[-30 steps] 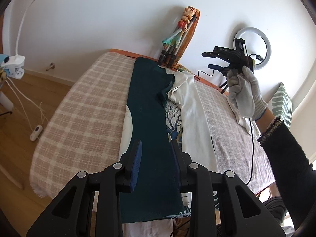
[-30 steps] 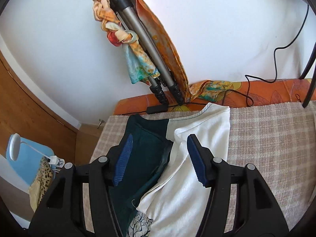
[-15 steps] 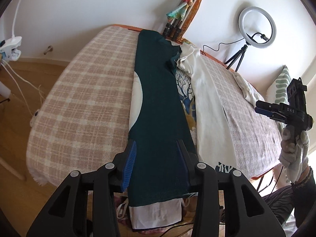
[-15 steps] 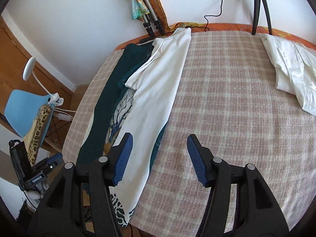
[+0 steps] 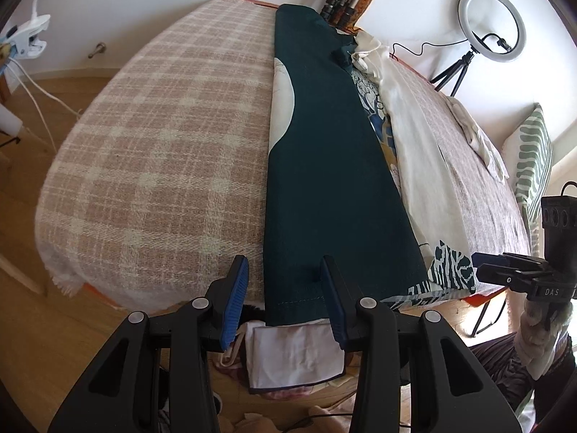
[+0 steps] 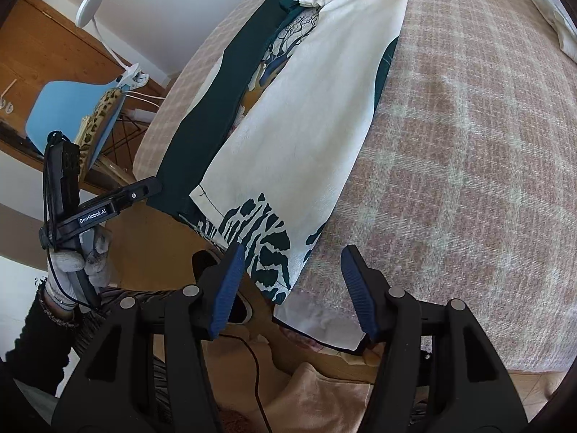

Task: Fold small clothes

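Blanket (image 5: 151, 151), a pink-and-cream plaid, fills the left of the left-wrist view, bare up to a long garment (image 5: 324, 166) laid lengthwise down the middle of the bed. The garment's side panels are turned in: a dark green panel lies on the left, a cream panel (image 5: 414, 151) on the right, with a printed strip showing between them. Laid out like this, it looks ready for a fold end to end.

The left gripper (image 5: 285, 299) stands at the lower middle of that view, part open and holding nothing. The left corner of the green hem lies between its jaws, not yet pinched. Its jaws have just been opening.

In the right-wrist view, the right gripper (image 6: 288, 288) sits at the lower middle, about half open and empty, over the cream corner with its dark zebra-like print (image 6: 263, 249). Its jaws have just been closing. Both tools seem placed to take the near hem at its two corners.

Around them, a white cloth (image 5: 295, 357) hangs below the hem. At upper right of the left-wrist view stand a ring light (image 5: 492, 25) and another pale garment (image 5: 476, 137), well apart. A chair (image 6: 65, 108) stands at the left of the right-wrist view. Nothing blocks the hem, though the layers beneath could be caught with it.
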`<state>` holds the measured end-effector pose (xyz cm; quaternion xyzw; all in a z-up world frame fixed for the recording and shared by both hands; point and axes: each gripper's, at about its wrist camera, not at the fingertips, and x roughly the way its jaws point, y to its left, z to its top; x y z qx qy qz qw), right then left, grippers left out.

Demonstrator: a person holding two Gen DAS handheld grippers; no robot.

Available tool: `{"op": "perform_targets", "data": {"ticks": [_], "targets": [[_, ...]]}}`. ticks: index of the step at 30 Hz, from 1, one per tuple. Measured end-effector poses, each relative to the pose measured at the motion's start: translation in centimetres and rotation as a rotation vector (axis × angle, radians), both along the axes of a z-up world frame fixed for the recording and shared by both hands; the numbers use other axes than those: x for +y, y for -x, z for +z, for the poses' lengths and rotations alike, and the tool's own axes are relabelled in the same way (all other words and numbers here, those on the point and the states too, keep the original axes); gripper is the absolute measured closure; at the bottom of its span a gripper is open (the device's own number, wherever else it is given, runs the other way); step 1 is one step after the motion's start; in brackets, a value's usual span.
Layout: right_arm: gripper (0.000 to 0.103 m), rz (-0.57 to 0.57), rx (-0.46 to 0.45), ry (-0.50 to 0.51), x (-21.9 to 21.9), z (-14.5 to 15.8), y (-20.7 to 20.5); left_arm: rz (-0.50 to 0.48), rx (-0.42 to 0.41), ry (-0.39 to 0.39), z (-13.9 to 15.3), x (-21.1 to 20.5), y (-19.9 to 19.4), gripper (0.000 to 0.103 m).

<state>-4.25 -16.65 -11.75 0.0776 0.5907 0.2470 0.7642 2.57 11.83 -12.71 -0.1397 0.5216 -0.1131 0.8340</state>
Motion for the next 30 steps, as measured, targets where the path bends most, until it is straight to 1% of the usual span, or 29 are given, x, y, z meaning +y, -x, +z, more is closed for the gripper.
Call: {"op": "perform_targets", "data": {"ticks": [2, 3, 4, 5, 6, 7, 8, 10, 11, 15, 19, 22, 23, 24, 25, 26, 27, 28, 29, 30], "targets": [[0.068, 0.010, 0.002, 0.024, 0.4, -0.5, 0.2, 0.002, -0.002, 0.005, 0.0, 0.0, 0.2, 0.064], [0.072, 0.011, -0.011, 0.039, 0.5, -0.5, 0.2, 0.006, -0.005, 0.010, 0.0, 0.1, 0.3, 0.064], [0.081, 0.014, -0.023, 0.054, 0.5, -0.5, 0.3, 0.006, -0.007, 0.012, 0.0, 0.1, 0.3, 0.066], [0.095, 0.016, -0.028, 0.056, 0.4, -0.6, 0.3, 0.003, -0.012, 0.006, 0.0, 0.1, 0.3, 0.068], [0.097, 0.014, -0.018, 0.048, 0.2, -0.7, 0.3, -0.004, -0.018, 0.003, 0.0, 0.0, 0.4, 0.075], [0.097, 0.004, -0.015, 0.030, -0.1, -0.8, 0.3, -0.017, -0.017, -0.001, -0.1, -0.2, 0.3, 0.098], [0.099, -0.002, -0.006, 0.018, -0.4, -0.8, 0.3, -0.030, -0.025, -0.012, -0.1, -0.5, 0.4, 0.103], [0.100, -0.008, -0.006, -0.002, -1.0, -0.6, 0.7, -0.054, -0.060, -0.060, 0.2, -0.9, 0.8, 0.103], [0.100, -0.011, -0.011, -0.014, -1.3, -0.3, 0.9, -0.061, -0.071, -0.066, 0.3, -1.0, 0.9, 0.103], [0.100, -0.038, -0.035, -0.057, -2.6, 0.2, 1.4, -0.037, -0.084, -0.033, 0.7, -0.3, 1.2, 0.103], [0.102, -0.047, 0.015, -0.064, -3.0, -1.3, 1.3, -0.019, -0.060, -0.007, 0.0, 0.2, 0.9, 0.103], [0.101, -0.039, 0.002, -0.093, -3.2, -1.0, 1.4, -0.028, -0.040, 0.035, -0.4, 0.2, 0.9, 0.102], [0.101, -0.040, 0.005, -0.118, -3.2, -0.8, 1.2, -0.024, -0.032, 0.043, -0.5, 0.3, 0.9, 0.095], [0.100, -0.042, 0.013, -0.144, -3.4, -0.7, 1.1, -0.021, -0.019, 0.056, -0.5, 0.3, 0.9, 0.092], [0.095, -0.042, 0.014, -0.166, -3.5, -0.5, 1.1, -0.018, -0.019, 0.078, -0.5, 0.5, 1.1, 0.085], [0.082, -0.045, 0.007, -0.173, -3.6, -0.3, 1.0, -0.020, -0.017, 0.099, -0.5, 0.6, 1.2, 0.077], [0.074, -0.047, -0.001, -0.175, -3.6, -0.2, 1.0, -0.023, -0.015, 0.113, -0.5, 0.6, 1.2, 0.074], [0.060, -0.047, -0.006, -0.181, -3.7, -0.1, 1.0, -0.025, -0.013, 0.117, -0.4, 0.5, 1.3, 0.072], [0.058, -0.048, -0.005, -0.188, -3.6, -0.1, 1.0, -0.028, -0.013, 0.114, -0.4, 0.3, 1.4, 0.072], [0.058, -0.045, 0.001, -0.190, -3.5, -0.2, 0.8, -0.033, -0.016, 0.107, -0.4, 0.2, 1.4, 0.072]]}}
